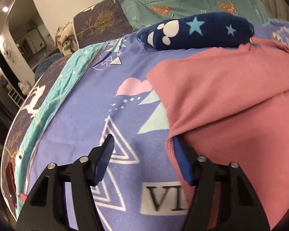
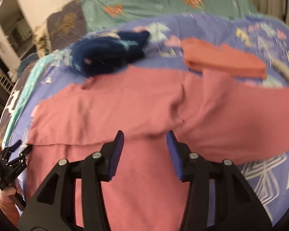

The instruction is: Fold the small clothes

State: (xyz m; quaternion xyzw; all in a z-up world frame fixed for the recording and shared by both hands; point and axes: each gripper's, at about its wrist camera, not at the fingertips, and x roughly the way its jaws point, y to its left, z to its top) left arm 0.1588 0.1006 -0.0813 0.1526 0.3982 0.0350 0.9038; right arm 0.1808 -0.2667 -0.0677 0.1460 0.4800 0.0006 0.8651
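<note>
A pink garment (image 1: 231,96) lies spread on the purple patterned bed cover (image 1: 82,100). My left gripper (image 1: 143,137) is open at its left edge. The right blue pad (image 1: 183,163) lies against the pink hem, the left pad over bare cover, and nothing is pinched. In the right wrist view the pink garment (image 2: 115,105) fills the middle, one layer folded over along a crease. My right gripper (image 2: 145,132) hangs open just above that crease, with nothing between its pads. The left gripper (image 2: 23,146) shows at the garment's left corner, held by a hand (image 2: 9,190).
A folded orange-pink garment (image 2: 225,61) and a rolled navy fleece piece with stars and paw prints (image 1: 198,32) lie further back on the cover. A green sheet (image 1: 183,0) is behind them. A teal blanket edge (image 1: 54,96) runs along the bed's left side.
</note>
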